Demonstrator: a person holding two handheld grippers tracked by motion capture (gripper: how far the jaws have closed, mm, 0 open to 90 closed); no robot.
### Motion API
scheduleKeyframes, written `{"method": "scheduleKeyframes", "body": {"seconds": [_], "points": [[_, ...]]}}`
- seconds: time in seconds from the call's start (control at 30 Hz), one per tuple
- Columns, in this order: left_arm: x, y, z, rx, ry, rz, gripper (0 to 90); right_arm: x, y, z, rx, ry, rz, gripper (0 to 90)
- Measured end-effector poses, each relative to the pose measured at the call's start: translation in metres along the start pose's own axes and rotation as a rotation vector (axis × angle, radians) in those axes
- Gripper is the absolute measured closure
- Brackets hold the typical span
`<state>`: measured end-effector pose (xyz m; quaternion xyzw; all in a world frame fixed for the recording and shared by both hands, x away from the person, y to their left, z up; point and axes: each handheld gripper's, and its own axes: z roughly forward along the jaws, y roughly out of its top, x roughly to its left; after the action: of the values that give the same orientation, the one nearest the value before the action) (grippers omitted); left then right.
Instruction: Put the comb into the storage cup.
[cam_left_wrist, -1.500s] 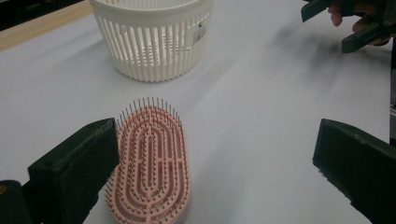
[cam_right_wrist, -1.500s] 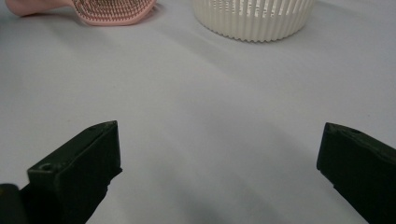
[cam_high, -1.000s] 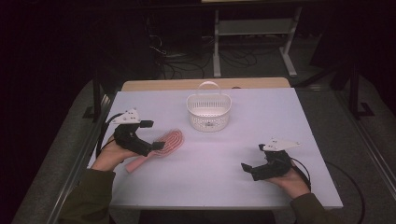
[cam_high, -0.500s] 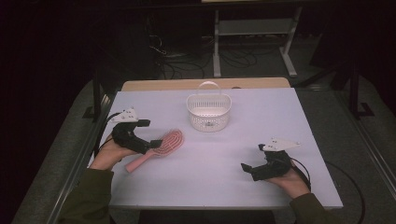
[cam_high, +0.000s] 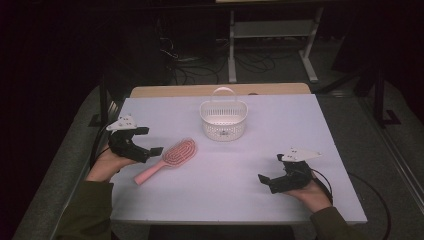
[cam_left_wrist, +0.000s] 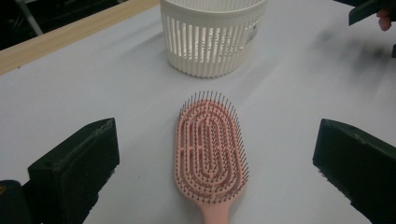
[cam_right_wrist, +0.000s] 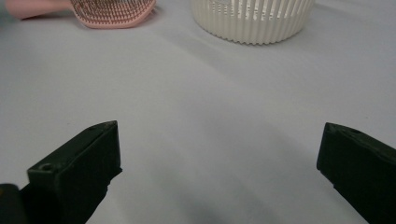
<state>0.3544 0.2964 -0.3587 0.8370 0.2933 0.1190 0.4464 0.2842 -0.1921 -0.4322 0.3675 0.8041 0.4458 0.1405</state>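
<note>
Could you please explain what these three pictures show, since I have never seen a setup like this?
A person sits at a white table and holds a hand tool with two black jaws in each hand: the left gripper and the right gripper. The high view looks down from above the person. The other two pictures come from cameras riding on each gripper, looking out between its jaws. On the table lie a pink hairbrush, bristles up, and beyond it a white slatted basket with a handle. Both grippers are open and hold nothing; the left one points at the brush, its jaws either side of the handle end.
</note>
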Motion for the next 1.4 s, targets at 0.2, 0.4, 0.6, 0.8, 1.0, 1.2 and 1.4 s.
{"method": "scheduleKeyframes", "body": {"seconds": [0.2,0.4,0.6,0.8,1.0,1.2,1.4], "points": [[0.0,-0.001,-0.001,0.024,0.006,0.006,0.1,0.0,0.0,0.0,0.001,-0.001,-0.001,0.0],[0.0,-0.002,0.002,0.06,0.009,0.007,0.0,0.0,0.0,0.0,0.002,0.002,-0.001,0.0],[-0.001,-0.003,0.004,0.092,0.017,0.006,0.0,-0.001,0.0,0.0,0.002,0.003,0.0,0.0],[-0.001,-0.004,0.006,0.126,0.027,0.012,0.3,-0.001,0.0,0.0,0.0,0.0,0.002,0.0],[-0.002,-0.004,0.008,0.151,0.035,0.014,0.3,-0.001,0.0,0.0,0.0,0.0,0.004,0.0],[-0.001,-0.006,0.011,0.194,0.036,0.003,0.3,-0.001,0.0,0.0,0.001,-0.001,0.002,0.0],[-0.001,-0.008,0.016,0.239,0.047,-0.009,0.3,-0.001,0.0,-0.001,0.0,0.0,0.0,0.0]]}}
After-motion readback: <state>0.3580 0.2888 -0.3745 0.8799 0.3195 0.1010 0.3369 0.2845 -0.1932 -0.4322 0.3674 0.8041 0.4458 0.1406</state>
